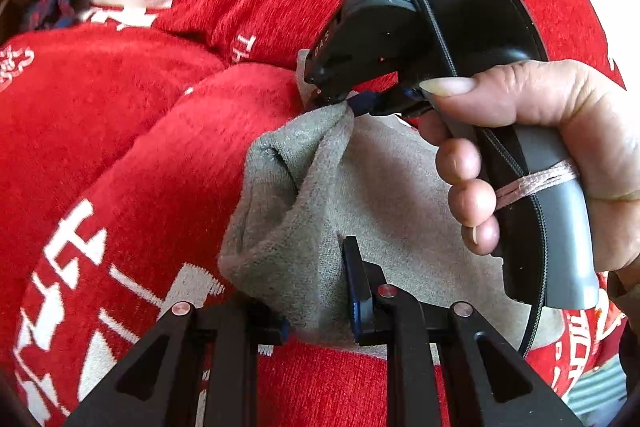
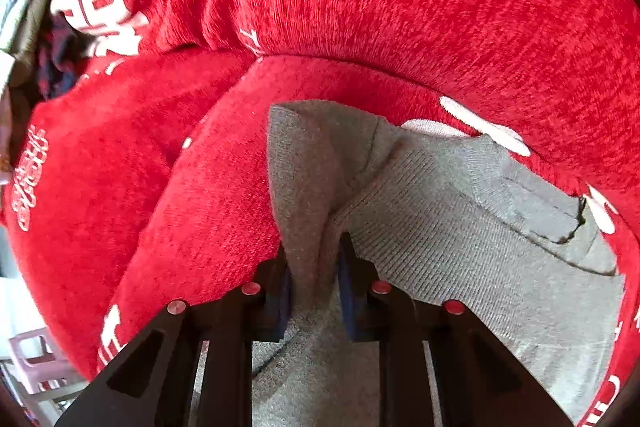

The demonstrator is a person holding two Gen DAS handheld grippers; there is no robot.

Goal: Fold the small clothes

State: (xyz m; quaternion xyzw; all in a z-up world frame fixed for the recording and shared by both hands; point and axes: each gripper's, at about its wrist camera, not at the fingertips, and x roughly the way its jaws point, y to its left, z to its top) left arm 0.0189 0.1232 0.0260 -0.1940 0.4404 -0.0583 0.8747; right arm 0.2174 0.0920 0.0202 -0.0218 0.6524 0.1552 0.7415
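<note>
Right, both tools are on the cloth, so here is the hold as it stands.
Garment: a small grey knit piece (image 2: 460, 227) lies on the red blanket with white lettering (image 1: 140, 147), bunched into a ridge on its left side and flatter to the right.
Left gripper (image 1: 324, 291): jaws closed on a pinch of the grey cloth at its near edge; the fabric is pulled up between the pads.
Right gripper (image 2: 314, 279): jaws clamped on a raised fold of the same cloth, seen clearly from its own camera, pointing steeply down; from the left camera its tips (image 1: 352, 105) sit at the far corner of the garment.
Hand: the person's right hand (image 1: 540, 147) wraps the grey handle, fingers curled round it.
Step in hand: looks like a two-point hold, ready to lift and lay the piece out or fold it over.
How to do it well: keep both grips firm, raise evenly so the ridge pulls out, and draw the two points apart until the cloth hangs taut.
Watch out: the blanket is soft and rumpled, so a pinch could catch red fabric too; check only grey is held.
Progress: early, I'd say; no neat fold shows yet.
</note>
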